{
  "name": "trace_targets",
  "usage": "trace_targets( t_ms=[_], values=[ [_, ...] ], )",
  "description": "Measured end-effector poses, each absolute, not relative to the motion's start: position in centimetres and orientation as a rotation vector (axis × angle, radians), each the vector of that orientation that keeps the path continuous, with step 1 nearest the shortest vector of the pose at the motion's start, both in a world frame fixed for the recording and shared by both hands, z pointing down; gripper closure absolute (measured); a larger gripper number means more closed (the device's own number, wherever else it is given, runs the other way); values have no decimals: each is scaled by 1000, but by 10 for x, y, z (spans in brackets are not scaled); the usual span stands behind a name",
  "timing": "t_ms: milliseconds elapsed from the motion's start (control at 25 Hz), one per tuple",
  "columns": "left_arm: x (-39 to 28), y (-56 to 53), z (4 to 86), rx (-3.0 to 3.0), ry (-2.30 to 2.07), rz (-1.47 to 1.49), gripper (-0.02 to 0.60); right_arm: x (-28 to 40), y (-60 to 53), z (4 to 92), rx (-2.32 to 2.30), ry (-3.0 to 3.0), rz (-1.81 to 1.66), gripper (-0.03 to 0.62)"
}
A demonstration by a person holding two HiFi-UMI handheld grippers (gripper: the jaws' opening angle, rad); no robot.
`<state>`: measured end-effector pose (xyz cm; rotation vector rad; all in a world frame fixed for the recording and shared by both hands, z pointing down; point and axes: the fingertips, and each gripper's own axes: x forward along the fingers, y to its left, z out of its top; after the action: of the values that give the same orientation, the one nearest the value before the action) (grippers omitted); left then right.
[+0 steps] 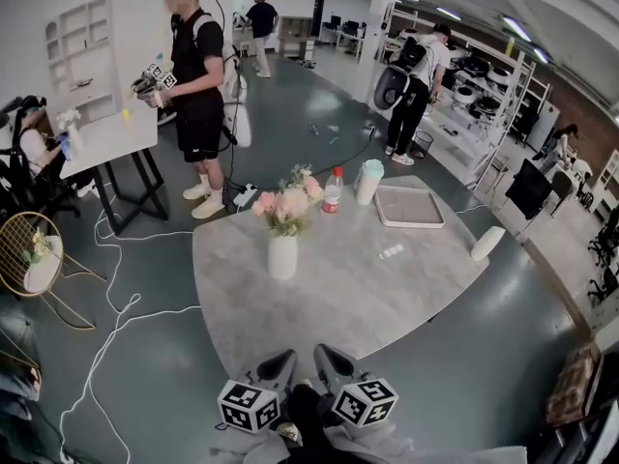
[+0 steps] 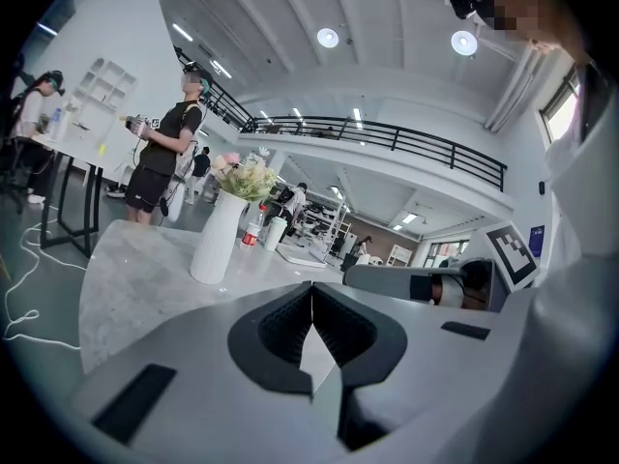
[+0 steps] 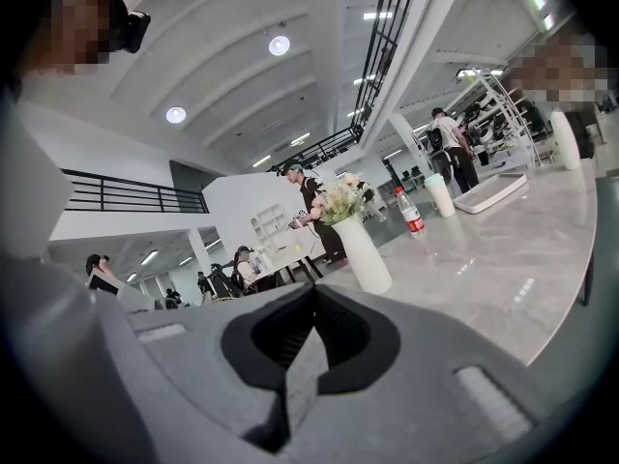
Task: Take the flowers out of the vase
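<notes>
A bunch of pink and cream flowers stands in a white vase on the left part of the grey marble table. My left gripper and right gripper hover side by side at the table's near edge, well short of the vase. Both are shut, with nothing between their fingers. In the left gripper view the vase and flowers lie ahead to the left of the shut left gripper. The right gripper view has the vase and flowers slightly right of the shut right gripper.
Behind the vase stand a red-labelled water bottle and a pale cup, with a white tray to their right. A white cylinder lies at the table's right edge. A person stands beyond the table, and cables trail over the floor on the left.
</notes>
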<state>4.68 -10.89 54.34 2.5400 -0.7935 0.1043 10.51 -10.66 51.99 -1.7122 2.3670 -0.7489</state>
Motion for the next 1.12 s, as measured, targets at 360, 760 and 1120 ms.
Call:
trace_targets(
  t_ms=[360, 760, 1120],
  values=[
    [60, -153, 540, 2533, -825, 88, 579, 117, -153, 517, -1684, 2418, -733, 594],
    [67, -205, 537, 2534, -893, 92, 580, 122, -205, 519, -1627, 2467, -732, 594],
    [69, -260, 518, 2547, -997, 92, 579, 120, -257, 487, -1560, 2531, -651, 594]
  ],
)
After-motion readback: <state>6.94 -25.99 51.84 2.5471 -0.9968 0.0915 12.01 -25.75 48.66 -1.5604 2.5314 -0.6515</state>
